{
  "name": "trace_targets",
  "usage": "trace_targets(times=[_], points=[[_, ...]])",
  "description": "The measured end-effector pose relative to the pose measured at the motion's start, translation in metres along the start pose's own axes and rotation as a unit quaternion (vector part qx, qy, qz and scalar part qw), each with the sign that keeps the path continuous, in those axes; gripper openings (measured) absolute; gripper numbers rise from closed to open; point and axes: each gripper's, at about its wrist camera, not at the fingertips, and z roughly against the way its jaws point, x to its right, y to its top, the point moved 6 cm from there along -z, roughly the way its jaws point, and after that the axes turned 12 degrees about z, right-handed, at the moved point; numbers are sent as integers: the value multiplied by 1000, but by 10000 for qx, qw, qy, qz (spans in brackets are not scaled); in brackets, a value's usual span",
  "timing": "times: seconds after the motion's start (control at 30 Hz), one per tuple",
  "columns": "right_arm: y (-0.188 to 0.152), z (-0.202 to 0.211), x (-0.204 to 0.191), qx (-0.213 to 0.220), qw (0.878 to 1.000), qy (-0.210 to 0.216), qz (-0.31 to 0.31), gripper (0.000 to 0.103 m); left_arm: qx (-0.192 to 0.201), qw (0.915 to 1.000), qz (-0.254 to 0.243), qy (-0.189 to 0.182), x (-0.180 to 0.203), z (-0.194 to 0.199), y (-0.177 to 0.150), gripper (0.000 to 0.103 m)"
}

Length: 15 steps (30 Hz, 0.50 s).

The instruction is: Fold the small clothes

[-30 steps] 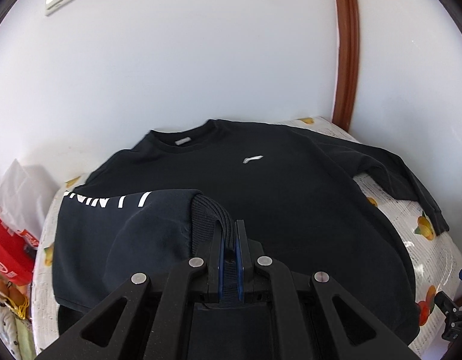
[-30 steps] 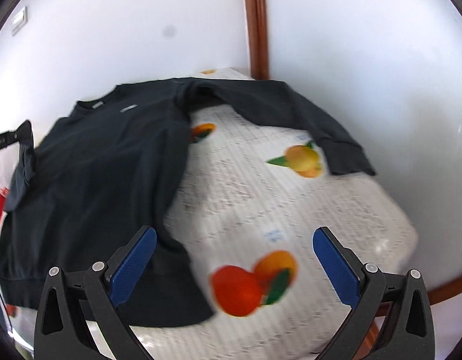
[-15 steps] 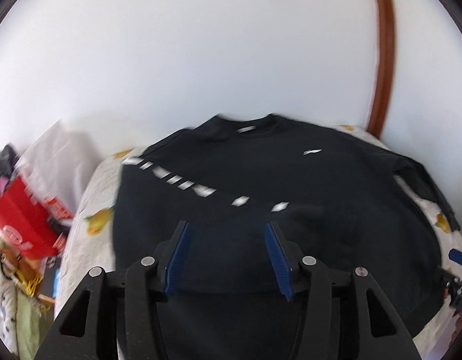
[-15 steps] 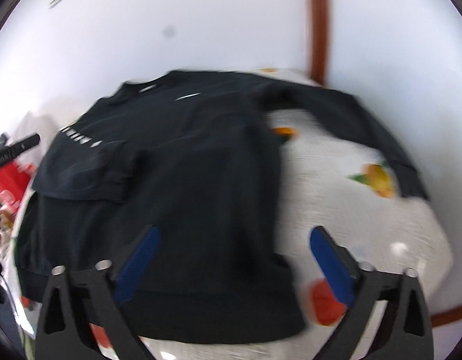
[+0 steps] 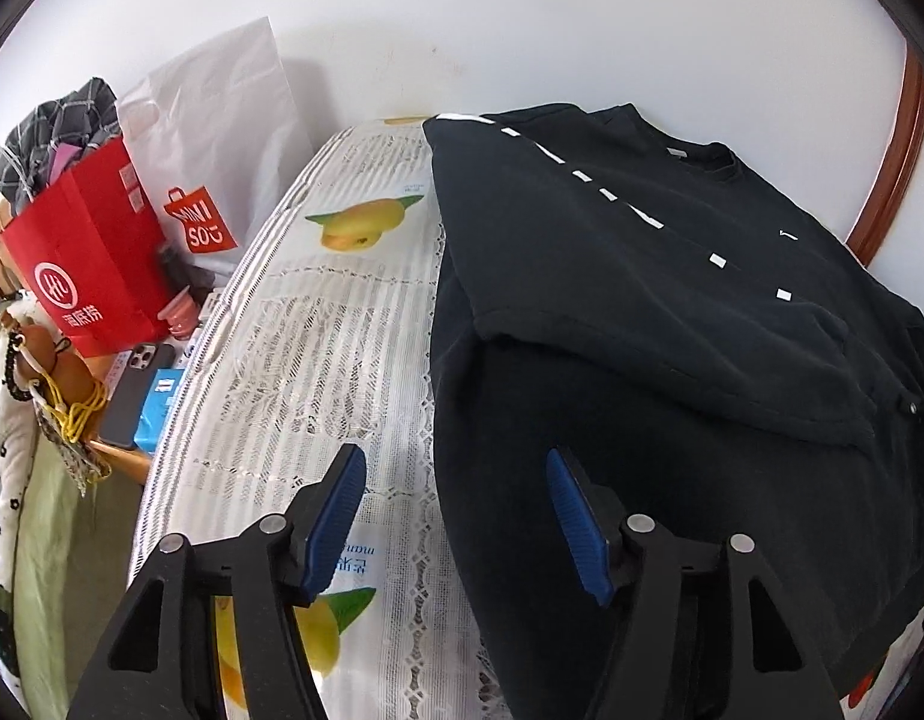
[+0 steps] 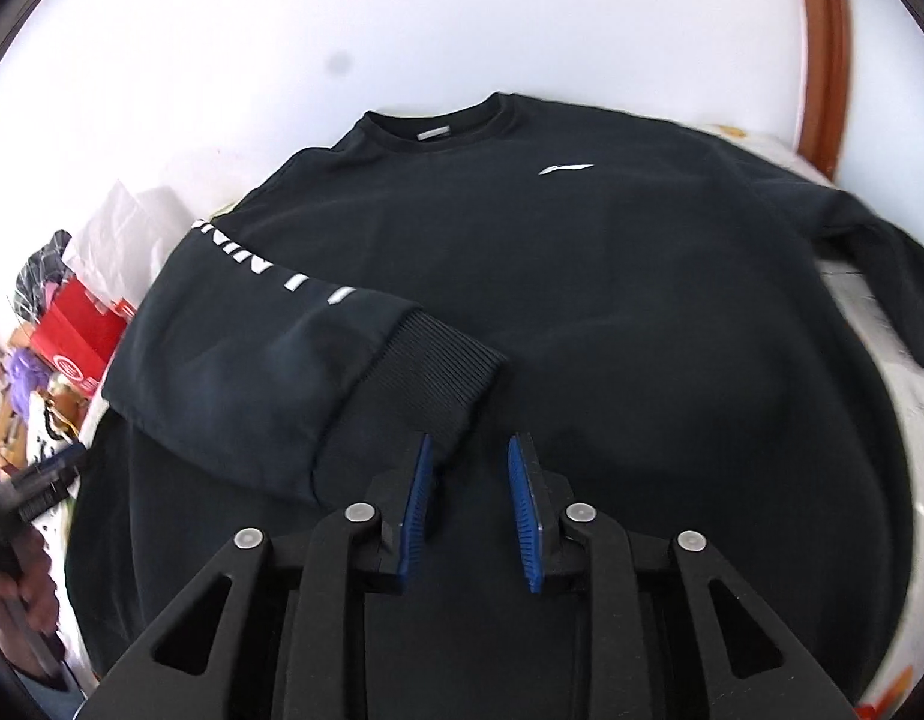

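Your black long-sleeved sweatshirt (image 6: 582, 312) lies flat, front up, on the white lace tablecloth printed with yellow and orange fruit (image 5: 318, 348), its round collar toward the white wall (image 6: 402, 18); one sleeve, the one with white lettering (image 6: 264, 324), is folded across the chest, its ribbed black cuff (image 6: 444, 378) resting on the body of the garment; the other sleeve (image 6: 882, 264) stretches out over the cloth at the right edge of the right wrist view.

Your right gripper (image 6: 469, 504) sits low over the lower part of the sweatshirt, just beside the ribbed cuff; its blue pads (image 6: 525, 510) stand a narrow way apart with nothing between them, and the left pad's tip is just at the cuff's edge, though I cannot tell whether it touches.

Your left gripper (image 5: 453, 525) hovers at the sweatshirt's side edge, its jaws wide and holding nothing; one blue pad (image 5: 336, 516) is over bare tablecloth, the other over black fabric.

Beyond the table's far side stand a red paper shopping bag (image 5: 90, 264) and a white plastic bag with a red logo (image 5: 222, 138); a dark phone (image 5: 135, 396) lies below them; a brown wooden trim (image 6: 822, 54) runs up the wall.
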Motion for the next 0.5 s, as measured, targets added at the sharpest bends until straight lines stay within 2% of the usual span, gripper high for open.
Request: trace_targets(times=[0.1,0.17,0.23,0.27,0.37,0.5], points=[[12,-15,-2,-14,10000,73,-46,43,-75,9999,26,-84,2,-10,-2,63],[16,-26,0,-91,9999,-37,-84,43,-180,9997,71,-178,5,-18,-3,63],[20,-37,3,-135,9998,-81,-145,43,-100,9998,15,-194,9,-19,-3,66],[20,-39,5,-155,9997,-57,-182,42,-87,9998,-46,-190,11,-21,-3,66],[26,-38,3,-13,9999,37,-134,18,38,9998,-152,-93,15,-24,-4,69],[50,-20,-5,254,9996,68,136,15,124,9997,-190,10,15,-24,-4,72]])
